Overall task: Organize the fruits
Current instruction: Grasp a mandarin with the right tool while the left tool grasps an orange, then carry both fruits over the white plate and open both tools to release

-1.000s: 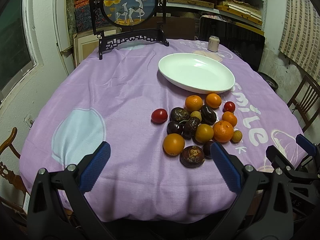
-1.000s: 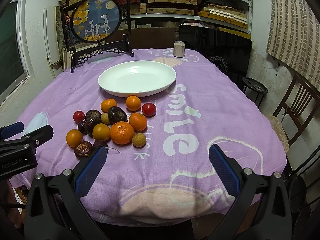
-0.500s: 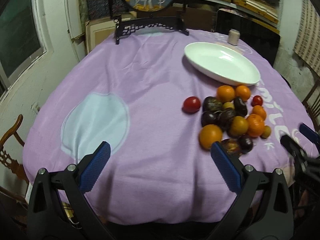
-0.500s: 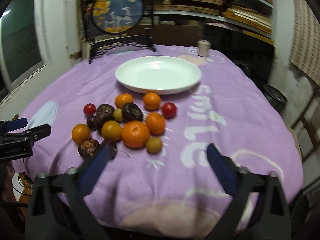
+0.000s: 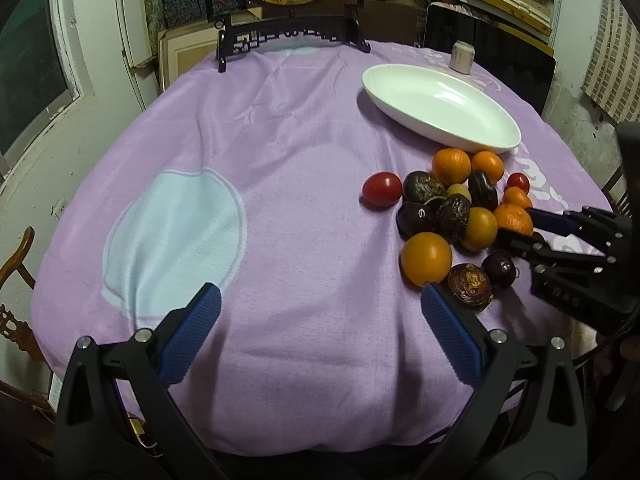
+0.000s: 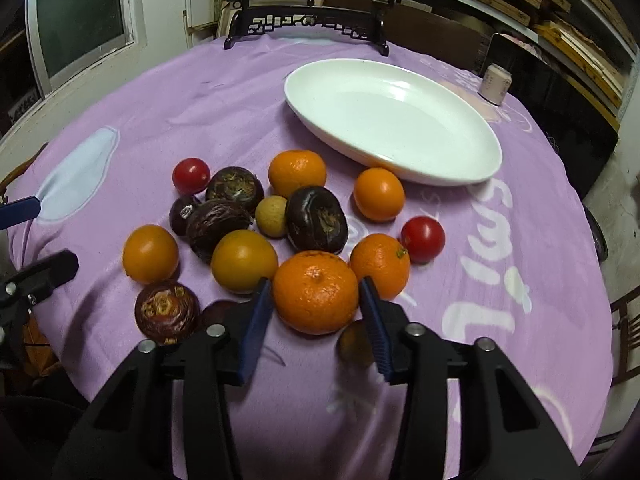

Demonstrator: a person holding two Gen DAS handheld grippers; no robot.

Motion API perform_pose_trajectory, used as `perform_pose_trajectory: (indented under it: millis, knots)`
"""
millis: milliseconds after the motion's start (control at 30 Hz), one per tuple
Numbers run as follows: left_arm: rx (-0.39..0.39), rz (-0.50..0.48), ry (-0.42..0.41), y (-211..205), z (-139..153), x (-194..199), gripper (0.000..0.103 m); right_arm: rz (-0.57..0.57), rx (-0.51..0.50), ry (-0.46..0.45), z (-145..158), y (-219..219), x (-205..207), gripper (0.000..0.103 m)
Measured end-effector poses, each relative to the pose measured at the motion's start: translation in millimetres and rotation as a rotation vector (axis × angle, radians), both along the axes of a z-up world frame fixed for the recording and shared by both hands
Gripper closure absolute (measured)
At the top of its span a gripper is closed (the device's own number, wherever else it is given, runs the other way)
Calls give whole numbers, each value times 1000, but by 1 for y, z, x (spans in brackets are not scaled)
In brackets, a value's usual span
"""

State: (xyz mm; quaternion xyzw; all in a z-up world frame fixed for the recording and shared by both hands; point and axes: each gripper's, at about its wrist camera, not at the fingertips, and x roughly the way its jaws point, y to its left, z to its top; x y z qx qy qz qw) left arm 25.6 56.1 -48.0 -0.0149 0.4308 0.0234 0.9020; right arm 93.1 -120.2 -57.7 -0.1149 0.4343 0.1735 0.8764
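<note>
A pile of fruit lies on the purple tablecloth (image 5: 280, 168): oranges, dark wrinkled fruits, red tomatoes and small yellow fruits. An empty white oval plate (image 6: 400, 120) stands behind the pile and also shows in the left wrist view (image 5: 440, 104). My right gripper (image 6: 316, 300) has its jaws on either side of the large orange (image 6: 316, 296), close to its flanks; contact is unclear. It shows from the side in the left wrist view (image 5: 520, 224). My left gripper (image 5: 316, 320) is open and empty above the cloth's front part, left of the pile.
A framed round picture on a black stand (image 5: 288, 36) stands at the table's far side. A small white cup (image 6: 495, 89) sits behind the plate. Wooden chairs (image 5: 16, 264) stand beside the table. Shelves line the back wall.
My right gripper has moved forward and down to the pile and narrowed its jaws around the large orange. My left gripper has shifted left, so the pile now sits at its right.
</note>
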Motion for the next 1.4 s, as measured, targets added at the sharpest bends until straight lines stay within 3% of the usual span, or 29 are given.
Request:
perform_pose_trajectory:
  millis: [167, 367, 467, 500, 533, 867, 933, 1100, 1233, 1400]
  knots:
    - [-39, -29, 6, -6, 1, 9, 2, -23, 73, -70, 22, -25, -33, 59]
    - [-62, -88, 19, -29, -2, 20, 8, -120, 101, 2, -1, -61, -56, 59]
    - [-69, -130, 45, -44, -7, 27, 30, -141, 149, -2, -4, -76, -66, 59]
    - [-70, -140, 58, -49, -9, 30, 45, -144, 151, -5, -4, -78, -66, 59]
    - [-78, -148, 63, -51, -10, 31, 53, -144, 153, -6, -4, -79, -67, 59]
    - [-60, -166, 51, -64, -14, 40, 56, -122, 193, 1, -5, -81, -40, 58]
    - [-65, -169, 55, -62, -14, 39, 68, -126, 212, 0, -2, -82, -35, 58]
    - [-84, -168, 51, -55, -11, 33, 68, -114, 236, -52, 15, -83, -35, 58]
    - [-99, -165, 28, -49, -2, 31, 68, -119, 296, -27, 16, -94, -26, 59]
    - [-95, -153, -16, -41, 14, 36, 68, -151, 291, -50, 21, -102, -21, 58]
